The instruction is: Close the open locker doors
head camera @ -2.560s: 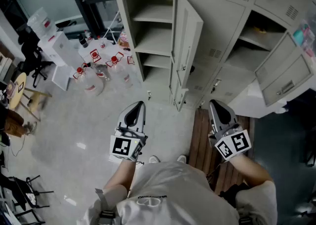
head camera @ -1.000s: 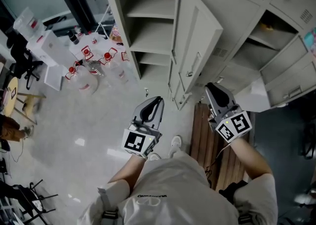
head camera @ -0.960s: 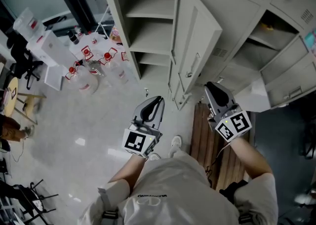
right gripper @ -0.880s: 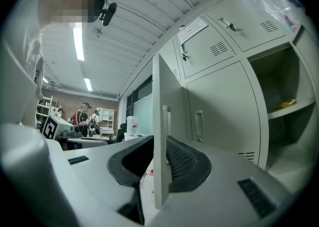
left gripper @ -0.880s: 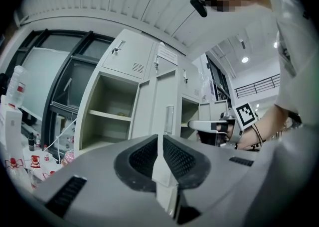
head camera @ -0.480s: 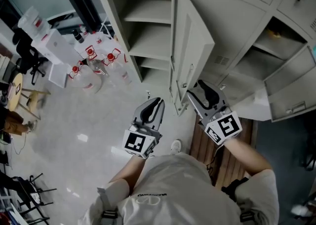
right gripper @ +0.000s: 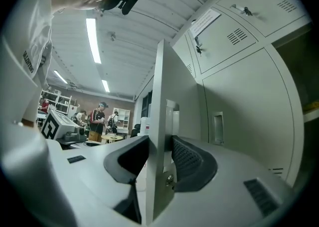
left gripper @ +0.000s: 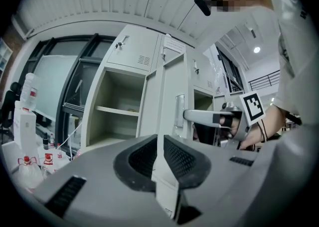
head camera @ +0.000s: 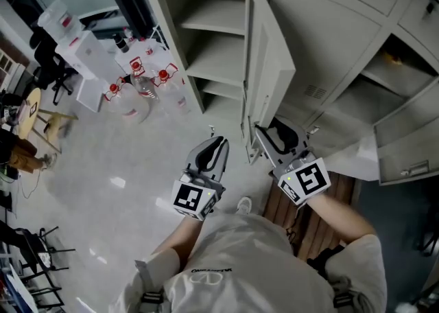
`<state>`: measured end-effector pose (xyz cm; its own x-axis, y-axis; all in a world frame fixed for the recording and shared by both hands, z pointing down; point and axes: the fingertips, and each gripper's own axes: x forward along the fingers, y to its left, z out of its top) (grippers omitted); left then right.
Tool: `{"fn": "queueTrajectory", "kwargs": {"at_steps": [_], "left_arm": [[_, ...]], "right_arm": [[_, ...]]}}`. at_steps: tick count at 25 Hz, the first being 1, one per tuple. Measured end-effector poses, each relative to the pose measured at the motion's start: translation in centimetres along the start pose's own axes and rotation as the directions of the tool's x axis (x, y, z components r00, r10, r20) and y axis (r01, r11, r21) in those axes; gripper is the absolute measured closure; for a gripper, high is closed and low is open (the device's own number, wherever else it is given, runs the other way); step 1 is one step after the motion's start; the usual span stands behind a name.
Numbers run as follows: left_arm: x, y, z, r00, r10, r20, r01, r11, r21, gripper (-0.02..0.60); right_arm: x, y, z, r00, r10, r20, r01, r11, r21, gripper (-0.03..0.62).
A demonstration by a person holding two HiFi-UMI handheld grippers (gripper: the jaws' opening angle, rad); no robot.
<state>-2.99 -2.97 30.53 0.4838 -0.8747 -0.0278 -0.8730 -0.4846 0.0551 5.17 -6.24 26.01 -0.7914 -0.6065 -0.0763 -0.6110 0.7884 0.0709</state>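
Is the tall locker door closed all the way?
No, the tall locker door stands swung out wide, and the bare shelves beside it are in plain sight.

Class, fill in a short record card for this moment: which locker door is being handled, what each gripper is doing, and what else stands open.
Door handled: tall locker door, swung wide open
Grip: right gripper astride that door's free edge, jaws just been closing onto it
Other hand: left gripper beside it, jaws just opened a slit, nothing between them
Behind the door: shelves exposed
Also open: smaller door at right
On floor, left: bottles
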Motion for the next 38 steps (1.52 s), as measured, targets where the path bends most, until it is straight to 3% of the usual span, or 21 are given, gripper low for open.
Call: {"fn": "queueTrajectory", "kwargs": {"at_steps": [13,26,38], "left_arm": [[-1.9,6.5,-0.7,0.997,0.07,-0.03,-0.071,0.997,-0.025,0.557],[-2.0,11.0,-0.2,0.997,-0.072,-0.029,0.071,0.997,-0.021,0.557],[-2.7,16.9,0.1,0.998,-0.064,-0.014,0.063,0.997,-0.047,0.558]], "right_arm": [[2.8,2.6,0.3,0.997,0.063,0.046,-0.064,0.998,0.018,0.445],[9.5,6.7,-0.1,0.997,0.072,0.035,-0.072,0.997,-0.005,0.454],[16.2,8.2,-0.3,0.996,0.08,0.029,-0.08,0.997,-0.008,0.474]]}}
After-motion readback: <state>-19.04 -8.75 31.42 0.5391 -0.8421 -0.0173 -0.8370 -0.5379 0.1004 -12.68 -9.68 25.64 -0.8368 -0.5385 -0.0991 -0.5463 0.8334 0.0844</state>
